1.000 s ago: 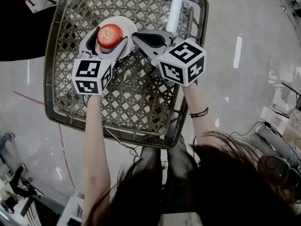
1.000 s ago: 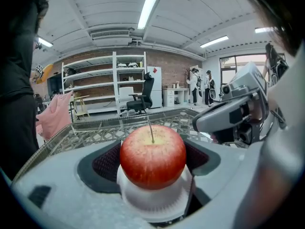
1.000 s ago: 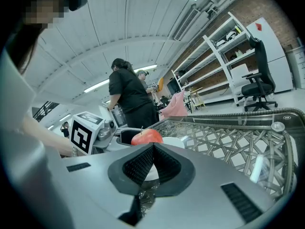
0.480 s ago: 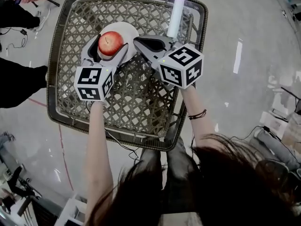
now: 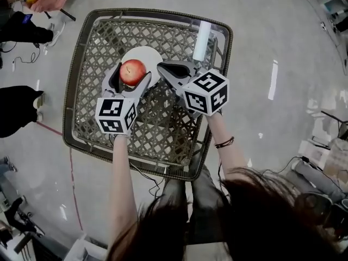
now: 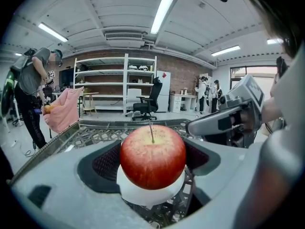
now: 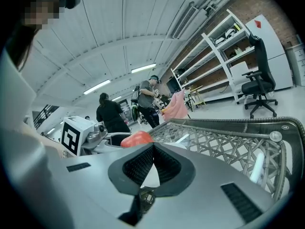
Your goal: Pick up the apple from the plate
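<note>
A red apple (image 5: 133, 71) (image 6: 152, 156) sits between the two fingers of my left gripper (image 5: 132, 76) (image 6: 152, 162), over the near edge of a white plate (image 5: 149, 56) (image 6: 147, 195). The pads press against both sides of the apple, so the gripper is shut on it. I cannot tell whether the apple still rests on the plate. My right gripper (image 5: 163, 67) (image 7: 152, 147) lies just right of the plate, its jaws closed together with nothing in them. Its view shows the apple (image 7: 136, 139) behind the jaw tips.
Plate and grippers are over a square wicker table (image 5: 76, 91) with a raised dark rim. A white cylinder (image 5: 203, 39) (image 7: 257, 168) lies at the far right of the table. People stand off the table's left side; shelves and an office chair stand far behind.
The head view has pulled back, so table and grippers look smaller and lower. The left gripper stays round the apple at the plate; the right gripper stays beside it.
</note>
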The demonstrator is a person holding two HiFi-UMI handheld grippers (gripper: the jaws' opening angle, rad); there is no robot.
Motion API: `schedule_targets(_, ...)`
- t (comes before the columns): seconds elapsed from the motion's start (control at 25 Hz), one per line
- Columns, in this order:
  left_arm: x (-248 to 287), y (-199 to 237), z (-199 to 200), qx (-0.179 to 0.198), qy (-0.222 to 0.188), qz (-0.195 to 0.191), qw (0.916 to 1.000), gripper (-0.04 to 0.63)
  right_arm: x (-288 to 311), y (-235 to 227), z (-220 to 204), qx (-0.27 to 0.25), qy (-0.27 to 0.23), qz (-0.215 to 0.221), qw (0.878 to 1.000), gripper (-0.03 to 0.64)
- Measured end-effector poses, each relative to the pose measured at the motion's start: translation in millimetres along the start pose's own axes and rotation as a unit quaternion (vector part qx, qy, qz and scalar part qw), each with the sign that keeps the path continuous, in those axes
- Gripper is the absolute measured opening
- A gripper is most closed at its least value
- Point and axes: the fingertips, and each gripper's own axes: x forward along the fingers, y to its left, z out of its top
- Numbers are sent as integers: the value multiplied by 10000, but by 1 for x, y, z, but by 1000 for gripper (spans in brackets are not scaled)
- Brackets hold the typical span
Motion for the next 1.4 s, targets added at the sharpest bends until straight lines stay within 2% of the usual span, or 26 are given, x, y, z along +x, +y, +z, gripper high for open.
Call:
schedule_targets(0.52,-37,-15,23,-616,-247,140,9977,413,-16,25,26,-59,32,121,9999,9)
schedule_targets(1.4,-93,-46,49,-868,-352,344,9950,413,-51,68,54,-71,-50,338,9994,9)
